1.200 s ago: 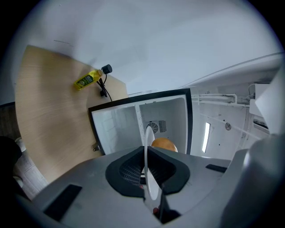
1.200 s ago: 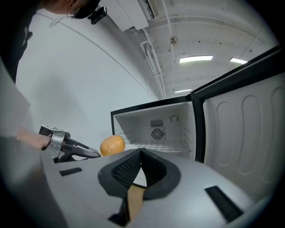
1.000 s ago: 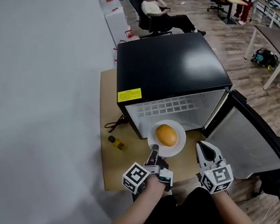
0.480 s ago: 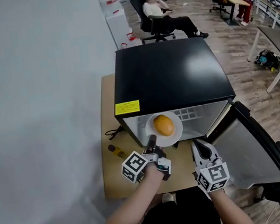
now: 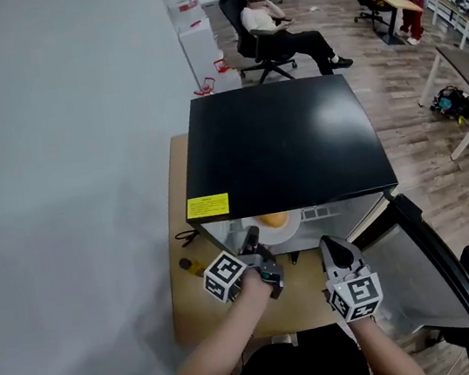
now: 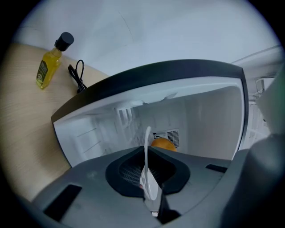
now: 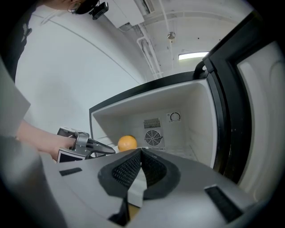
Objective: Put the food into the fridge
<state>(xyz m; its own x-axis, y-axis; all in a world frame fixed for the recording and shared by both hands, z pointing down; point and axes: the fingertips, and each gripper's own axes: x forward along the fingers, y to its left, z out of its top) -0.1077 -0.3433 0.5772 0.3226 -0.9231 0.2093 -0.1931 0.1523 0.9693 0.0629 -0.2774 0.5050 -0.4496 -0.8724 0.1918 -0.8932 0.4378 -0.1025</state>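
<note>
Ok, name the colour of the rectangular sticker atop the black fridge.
Yellow; the sticker shows best in head view.

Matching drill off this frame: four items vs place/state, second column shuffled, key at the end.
Things:
1. orange
2. plate
3. yellow bottle
4. fridge door

Place or state:
A. swung open, on the right
B. rim pinched in the left gripper
C. on the table, left of the fridge
D. sits on the plate, at the fridge opening

Pairs: 1-D, 2-B, 3-C, 4-A
</note>
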